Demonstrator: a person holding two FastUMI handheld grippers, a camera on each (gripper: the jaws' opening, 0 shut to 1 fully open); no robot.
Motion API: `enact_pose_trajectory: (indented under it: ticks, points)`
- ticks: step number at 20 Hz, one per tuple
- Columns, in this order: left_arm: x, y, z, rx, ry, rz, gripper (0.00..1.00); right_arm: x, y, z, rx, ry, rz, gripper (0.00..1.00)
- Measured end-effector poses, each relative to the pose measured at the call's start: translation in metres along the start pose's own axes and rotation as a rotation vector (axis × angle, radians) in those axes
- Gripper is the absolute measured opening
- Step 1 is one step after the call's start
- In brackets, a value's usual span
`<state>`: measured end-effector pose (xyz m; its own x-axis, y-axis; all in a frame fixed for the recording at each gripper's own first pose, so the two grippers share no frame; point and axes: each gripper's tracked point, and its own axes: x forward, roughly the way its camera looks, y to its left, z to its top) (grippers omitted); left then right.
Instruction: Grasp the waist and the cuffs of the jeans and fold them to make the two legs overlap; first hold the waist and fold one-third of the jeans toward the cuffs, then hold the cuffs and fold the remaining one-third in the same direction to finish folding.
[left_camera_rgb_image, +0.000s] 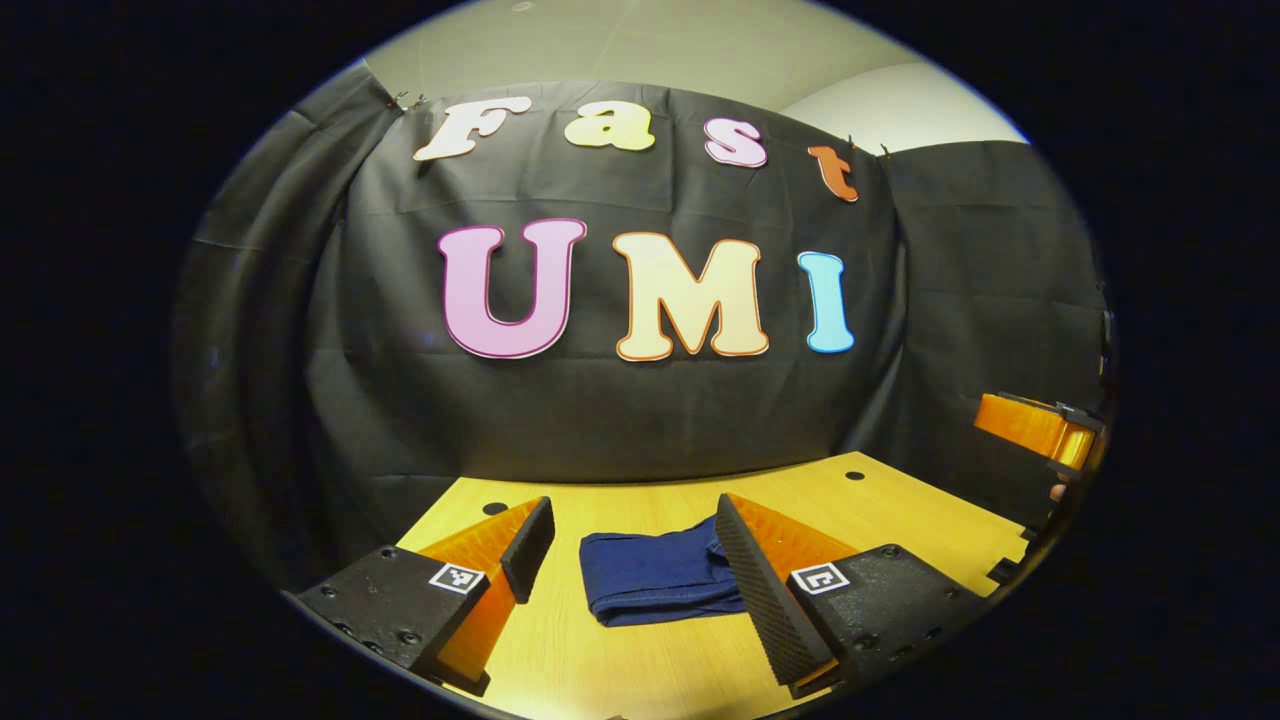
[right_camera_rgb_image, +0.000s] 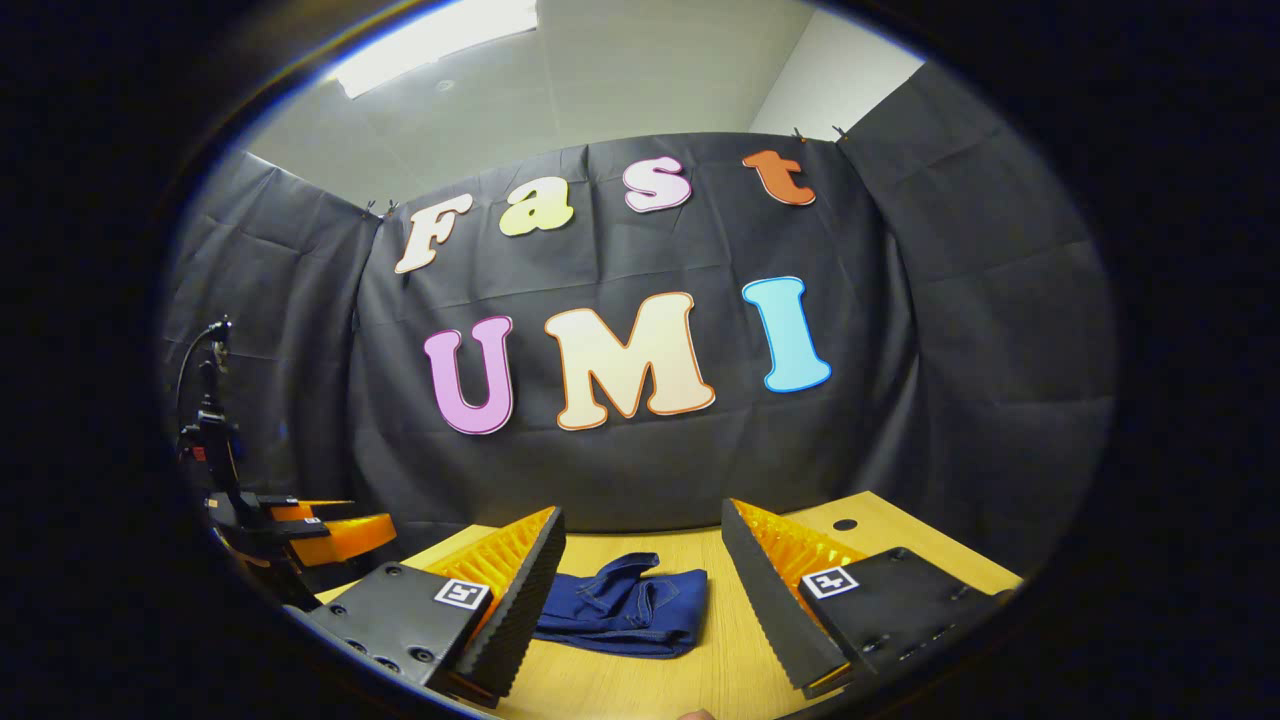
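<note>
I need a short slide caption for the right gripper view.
Open right gripper above the wooden table, facing folded jeans; left gripper at the side.

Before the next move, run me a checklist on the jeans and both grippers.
1. Jeans folded into a compact bundle on the table: ok.
2. Left gripper open, off the jeans: ok.
3. Right gripper open, holding nothing: ok.
4. Jeans fully on the table, away from its edges: ok.
5. Fold neat: not ok; in the right gripper view the top layer looks rumpled.
6. Thirds folded evenly: cannot tell.
</note>
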<state>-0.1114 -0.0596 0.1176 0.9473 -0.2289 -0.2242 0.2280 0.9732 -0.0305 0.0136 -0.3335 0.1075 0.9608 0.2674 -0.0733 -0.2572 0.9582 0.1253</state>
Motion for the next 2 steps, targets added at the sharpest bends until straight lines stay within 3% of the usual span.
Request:
enact_pose_trajectory:
  ticks: [2]
  points:
    - [-0.0101, 0.0031, 0.0062, -0.012, -0.016, -0.002, 0.94, -0.0081, 0.0076, 0.0027, -0.012, 0.001, 0.0, 0.97]
